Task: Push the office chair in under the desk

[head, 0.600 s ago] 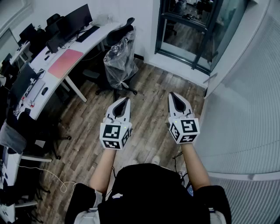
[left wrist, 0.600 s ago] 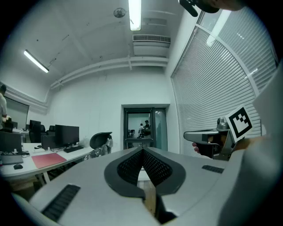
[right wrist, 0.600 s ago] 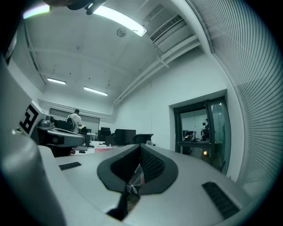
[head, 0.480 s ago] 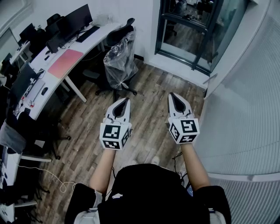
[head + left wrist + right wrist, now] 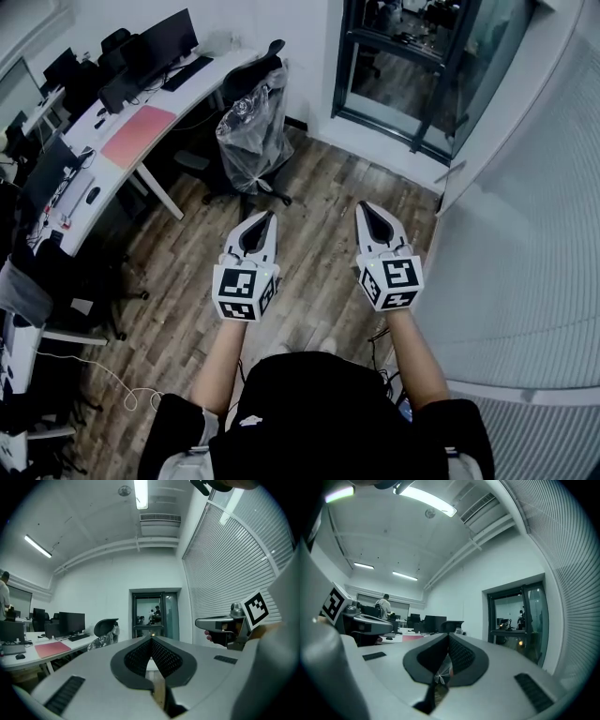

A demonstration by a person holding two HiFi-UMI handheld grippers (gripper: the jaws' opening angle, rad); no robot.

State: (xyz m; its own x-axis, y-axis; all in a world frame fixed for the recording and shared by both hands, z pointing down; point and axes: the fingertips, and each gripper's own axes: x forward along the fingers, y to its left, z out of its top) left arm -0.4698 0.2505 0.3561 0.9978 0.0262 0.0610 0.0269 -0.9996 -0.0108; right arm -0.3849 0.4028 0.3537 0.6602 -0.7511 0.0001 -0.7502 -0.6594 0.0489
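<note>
I've got both tools level in front of me, the left gripper [image 5: 270, 216] and the right gripper [image 5: 365, 207] each clenched tight with nothing between the jaws, held side by side over the wooden plank floor [image 5: 319, 187]. The office chair [image 5: 251, 131], its back wrapped in crinkled clear plastic, stands on that floor well ahead of the left gripper. It sits just off the near edge of the long white desk [image 5: 221, 70], pulled out rather than tucked under. On the desk I can see a pink mat [image 5: 139, 134], a keyboard [image 5: 187, 72] and a dark monitor [image 5: 167, 39]. More workstations run down the left side. A dark-framed glass door [image 5: 403, 66] fills the far wall, pale ribbed blinds [image 5: 534, 244] curve along my right, and a thin white cable [image 5: 112, 380] loops across the floor at lower left.
</note>
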